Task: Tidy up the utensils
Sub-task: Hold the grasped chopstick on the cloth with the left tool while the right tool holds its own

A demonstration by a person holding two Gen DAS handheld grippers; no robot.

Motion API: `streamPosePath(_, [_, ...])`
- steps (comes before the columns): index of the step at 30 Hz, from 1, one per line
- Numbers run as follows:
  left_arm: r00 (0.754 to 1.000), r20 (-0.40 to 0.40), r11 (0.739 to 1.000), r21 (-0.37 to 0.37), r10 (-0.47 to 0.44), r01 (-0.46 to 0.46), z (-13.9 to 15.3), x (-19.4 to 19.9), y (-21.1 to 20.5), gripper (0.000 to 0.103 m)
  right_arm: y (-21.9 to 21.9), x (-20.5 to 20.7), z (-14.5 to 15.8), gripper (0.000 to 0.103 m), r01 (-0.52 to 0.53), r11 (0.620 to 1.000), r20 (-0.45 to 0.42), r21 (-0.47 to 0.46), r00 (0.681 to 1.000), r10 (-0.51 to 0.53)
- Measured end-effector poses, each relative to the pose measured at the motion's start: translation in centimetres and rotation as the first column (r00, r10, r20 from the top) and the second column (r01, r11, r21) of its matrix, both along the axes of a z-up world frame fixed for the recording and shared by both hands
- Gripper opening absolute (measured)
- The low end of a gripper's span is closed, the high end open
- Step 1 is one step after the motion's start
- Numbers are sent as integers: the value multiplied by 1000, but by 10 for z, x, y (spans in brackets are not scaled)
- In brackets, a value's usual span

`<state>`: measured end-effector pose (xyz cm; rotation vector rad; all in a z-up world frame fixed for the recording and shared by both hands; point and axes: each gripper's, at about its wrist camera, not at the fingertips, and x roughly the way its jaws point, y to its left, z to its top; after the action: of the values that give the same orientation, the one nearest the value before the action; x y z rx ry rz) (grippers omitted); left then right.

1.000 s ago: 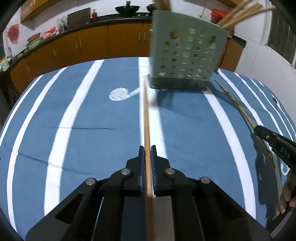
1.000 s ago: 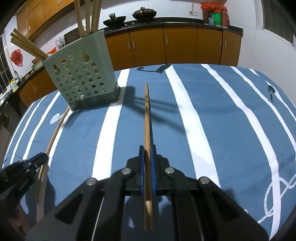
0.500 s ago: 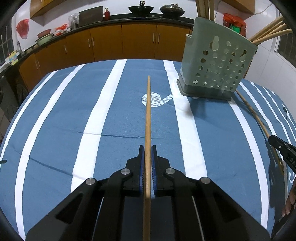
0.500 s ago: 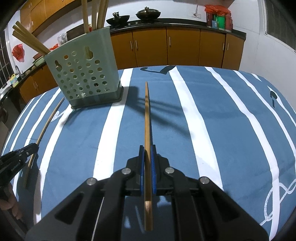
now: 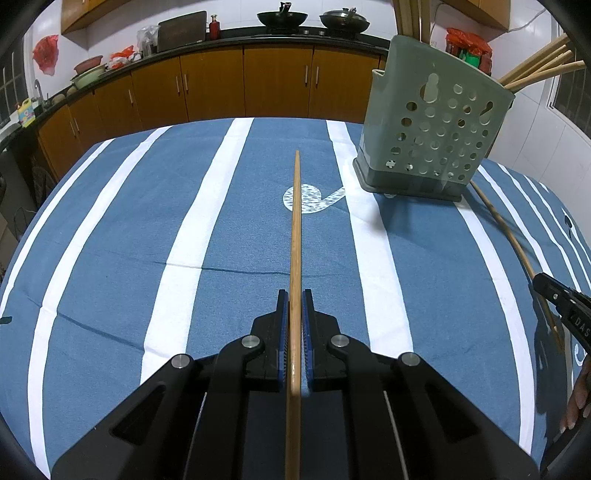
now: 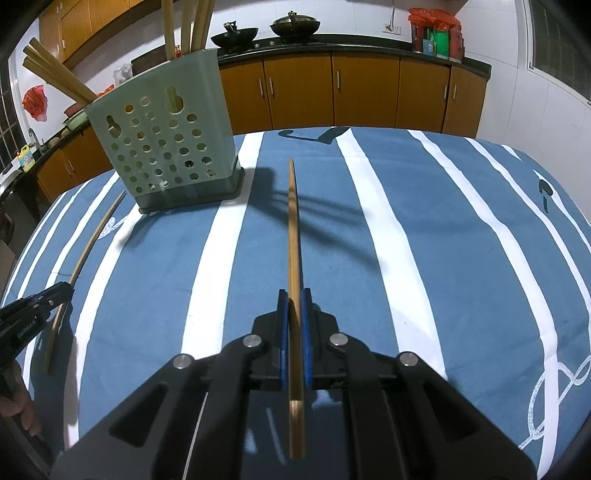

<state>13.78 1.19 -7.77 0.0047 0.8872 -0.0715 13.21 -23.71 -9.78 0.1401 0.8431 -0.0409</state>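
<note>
My left gripper [image 5: 294, 295] is shut on a wooden chopstick [image 5: 295, 229] that points forward above the blue striped tablecloth [image 5: 110, 229]. My right gripper [image 6: 294, 295] is shut on a second wooden chopstick [image 6: 293, 236]. The green perforated utensil holder [image 5: 432, 140] stands at the far right in the left wrist view and at the far left in the right wrist view [image 6: 166, 144]; several chopsticks stick out of its top. Each gripper shows at the edge of the other's view: the right gripper [image 5: 565, 314] and the left gripper [image 6: 33, 314], each with its chopstick.
Orange kitchen cabinets [image 5: 277, 85] with a dark counter run along the far wall, with woks [image 5: 282, 16] on it. A white tiled wall and window [image 6: 554, 44] are on the right. The tablecloth edge drops off at the far side.
My left gripper has pulled back and to the left, so the holder now sits farther away at the right. My right gripper has moved slightly closer to the holder. Both stay shut on their chopsticks.
</note>
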Motion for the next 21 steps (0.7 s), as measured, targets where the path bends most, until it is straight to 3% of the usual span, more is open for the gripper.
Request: streamPosePath(21, [1000, 0, 1000, -2, 0, 0, 0, 0, -1, 9, 1, 1, -6, 9, 1, 1000, -16, -4, 1000, -1])
